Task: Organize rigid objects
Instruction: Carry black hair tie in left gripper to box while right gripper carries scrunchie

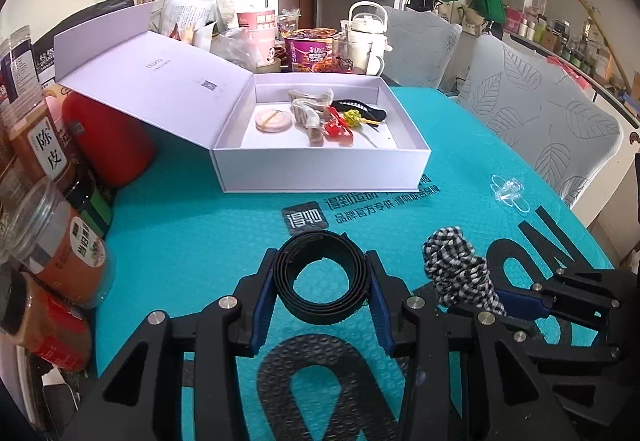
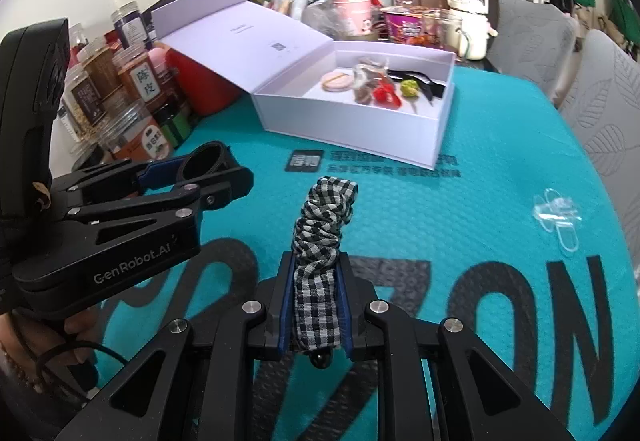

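The left gripper (image 1: 322, 281) clamped a coiled black band (image 1: 320, 275) between its blue pads. The right gripper (image 2: 316, 301) pinched a bunched checkered fabric scrunchie (image 2: 322, 241), both near the open white box (image 1: 320, 161)

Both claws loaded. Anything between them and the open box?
Nothing visible. The left claw holds the black ring, the right claw the checked scrunchie; only bare teal mat lies ahead to the white box, lid open. The clear clip sits off to the right.
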Demonstrator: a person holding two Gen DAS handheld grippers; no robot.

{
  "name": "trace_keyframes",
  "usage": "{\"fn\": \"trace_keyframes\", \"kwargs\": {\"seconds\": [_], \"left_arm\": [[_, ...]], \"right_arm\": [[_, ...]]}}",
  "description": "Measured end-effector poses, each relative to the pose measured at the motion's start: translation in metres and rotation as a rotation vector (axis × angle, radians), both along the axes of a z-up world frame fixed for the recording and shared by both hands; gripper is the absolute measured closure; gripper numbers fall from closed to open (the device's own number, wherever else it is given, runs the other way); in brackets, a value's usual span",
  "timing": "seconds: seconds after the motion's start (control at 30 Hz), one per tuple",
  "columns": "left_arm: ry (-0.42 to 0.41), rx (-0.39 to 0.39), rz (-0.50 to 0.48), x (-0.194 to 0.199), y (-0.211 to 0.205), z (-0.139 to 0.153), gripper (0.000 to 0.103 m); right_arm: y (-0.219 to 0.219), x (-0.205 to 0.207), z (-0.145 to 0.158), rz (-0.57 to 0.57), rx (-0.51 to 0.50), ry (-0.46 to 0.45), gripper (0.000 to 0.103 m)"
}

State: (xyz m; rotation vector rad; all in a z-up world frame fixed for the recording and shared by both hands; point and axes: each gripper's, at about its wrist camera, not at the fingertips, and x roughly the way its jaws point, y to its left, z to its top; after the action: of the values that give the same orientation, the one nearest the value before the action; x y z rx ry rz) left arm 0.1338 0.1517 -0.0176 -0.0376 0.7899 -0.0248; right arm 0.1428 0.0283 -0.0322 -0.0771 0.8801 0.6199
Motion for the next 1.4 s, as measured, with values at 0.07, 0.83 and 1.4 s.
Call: {"fn": "trace_keyframes", "kwargs": {"seconds": [0.07, 0.83, 1.4], "left_arm": [[-0.002, -0.001, 0.000, 0.002, 0.004, 0.002, 0.062], [-0.081, 0.020, -0.035, 0.052, 0.016, 0.045, 0.062], [-0.144, 0.041, -0.081, 0.113, 0.010, 0.073, 0.062]], "right_arm": [[0.006, 0.002, 0.001, 0.008, 0.003, 0.004, 0.084], [0.031, 0.057, 0.050, 0.066, -0.013, -0.089, 0.084], [0.024, 0.110, 0.088, 0.026, -0.013, -0.163, 0.084]]}}
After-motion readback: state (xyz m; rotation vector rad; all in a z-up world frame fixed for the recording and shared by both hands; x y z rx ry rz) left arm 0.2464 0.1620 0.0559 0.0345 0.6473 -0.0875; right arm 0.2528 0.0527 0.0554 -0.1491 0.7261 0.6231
